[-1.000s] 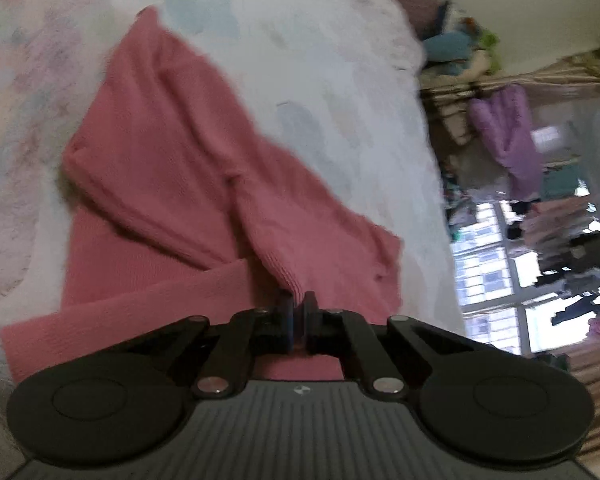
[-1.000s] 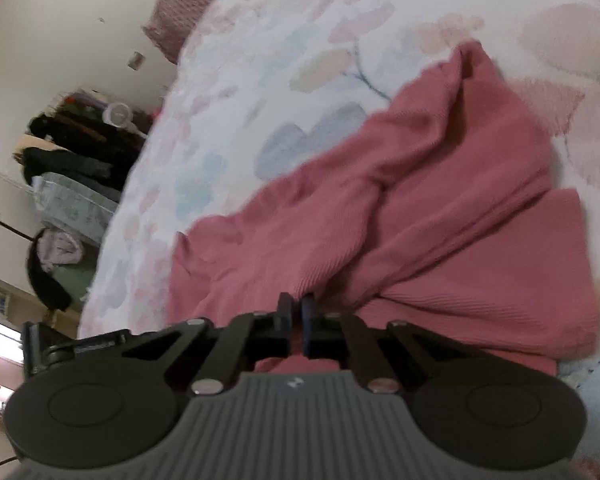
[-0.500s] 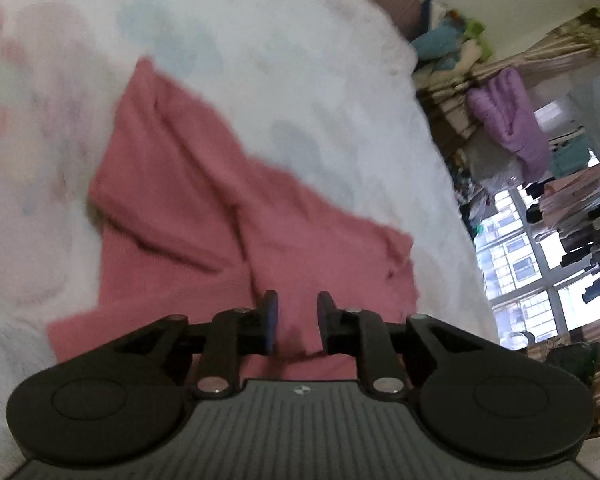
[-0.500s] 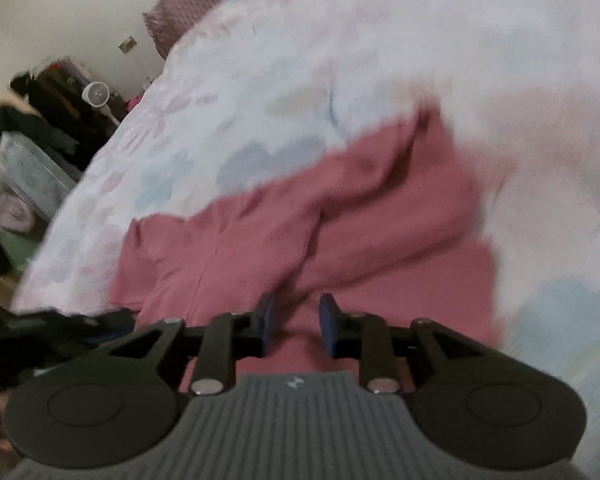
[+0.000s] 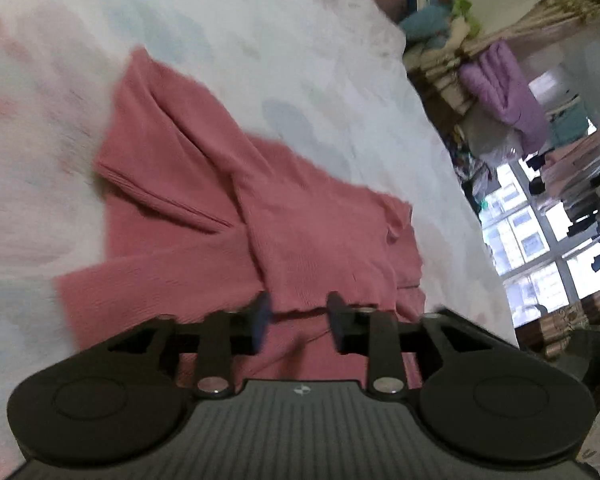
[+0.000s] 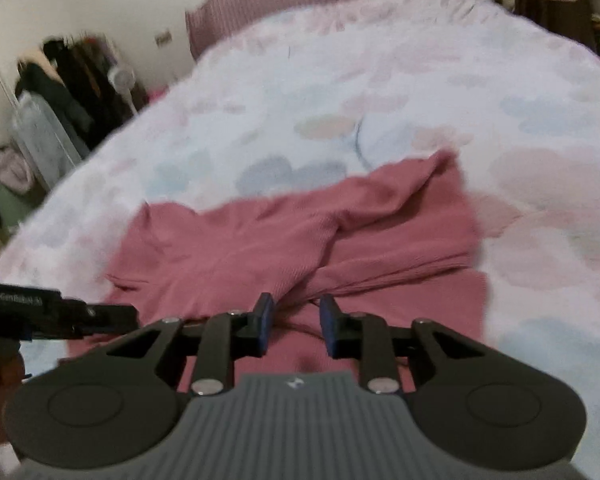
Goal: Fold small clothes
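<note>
Pink knit garment [image 5: 228,216] lying crumpled and partly folded on floral bedspread [image 5: 260,40], near edge of bed. Left gripper [image 5: 300,320] just above garment's near hem, jaws just been opening, now moderately apart, nothing gripped. Right gripper [image 6: 296,326] likewise over near hem, jaws narrowly apart, holding nothing. Purple clothing [image 5: 508,92] hanging far right.

Pink top [image 5: 300,236] – ribbed knit, matt. Bedspread [image 6: 340,92] – soft printed cloth. Grippers [image 5: 300,322] [image 6: 295,325]: matt black plastic, shiny metal pins.
</note>
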`<state>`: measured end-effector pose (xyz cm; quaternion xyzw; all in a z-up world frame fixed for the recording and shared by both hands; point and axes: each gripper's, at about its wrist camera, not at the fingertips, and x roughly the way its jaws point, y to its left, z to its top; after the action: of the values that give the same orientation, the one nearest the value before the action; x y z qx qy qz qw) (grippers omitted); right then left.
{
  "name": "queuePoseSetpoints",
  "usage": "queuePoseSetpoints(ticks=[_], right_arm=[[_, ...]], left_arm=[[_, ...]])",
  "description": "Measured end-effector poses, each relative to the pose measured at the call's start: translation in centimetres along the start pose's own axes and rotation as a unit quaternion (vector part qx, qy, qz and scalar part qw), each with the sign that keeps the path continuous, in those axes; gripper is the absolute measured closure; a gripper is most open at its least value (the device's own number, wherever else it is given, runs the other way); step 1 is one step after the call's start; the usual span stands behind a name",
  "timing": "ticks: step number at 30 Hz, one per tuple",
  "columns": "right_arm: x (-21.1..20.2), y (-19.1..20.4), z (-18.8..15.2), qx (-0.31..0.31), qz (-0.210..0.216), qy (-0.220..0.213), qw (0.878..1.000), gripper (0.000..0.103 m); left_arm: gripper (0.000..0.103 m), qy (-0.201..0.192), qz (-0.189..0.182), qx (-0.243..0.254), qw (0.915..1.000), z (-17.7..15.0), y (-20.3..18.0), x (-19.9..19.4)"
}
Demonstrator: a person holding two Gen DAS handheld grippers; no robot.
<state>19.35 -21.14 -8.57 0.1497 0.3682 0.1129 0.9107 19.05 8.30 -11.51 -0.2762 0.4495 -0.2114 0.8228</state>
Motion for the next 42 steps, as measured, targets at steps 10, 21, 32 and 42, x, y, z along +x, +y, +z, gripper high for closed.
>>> queuePoseSetpoints(ticks=[10, 21, 32, 42], right_arm=[[-10.5, -1.3, -7.5, 0.030, -0.069, 0.005, 0.997, 0.072], [-17.3, -3.1, -14.3, 0.111, -0.086, 0.018, 0.990, 0.068], [-18.1, -4.6, -17.9, 0.185, -0.034, 0.065, 0.980, 0.068], [-17.1, -4.4, -18.7, 0.187, -0.028, 0.063, 0.980, 0.068]], left_arm=[[0.060, 0.013, 0.042, -0.012, 0.9989, -4.9, 1.7, -7.3], [0.054, 0.041, 0.051, -0.023, 0.9976, -10.9, 3.5, -12.1], [0.045, 0.069, 0.066, -0.010, 0.9954, -13.9, 3.2, -13.2], [0.043, 0.092, 0.082, 0.004, 0.9924, -15.2, 3.1, -12.1]])
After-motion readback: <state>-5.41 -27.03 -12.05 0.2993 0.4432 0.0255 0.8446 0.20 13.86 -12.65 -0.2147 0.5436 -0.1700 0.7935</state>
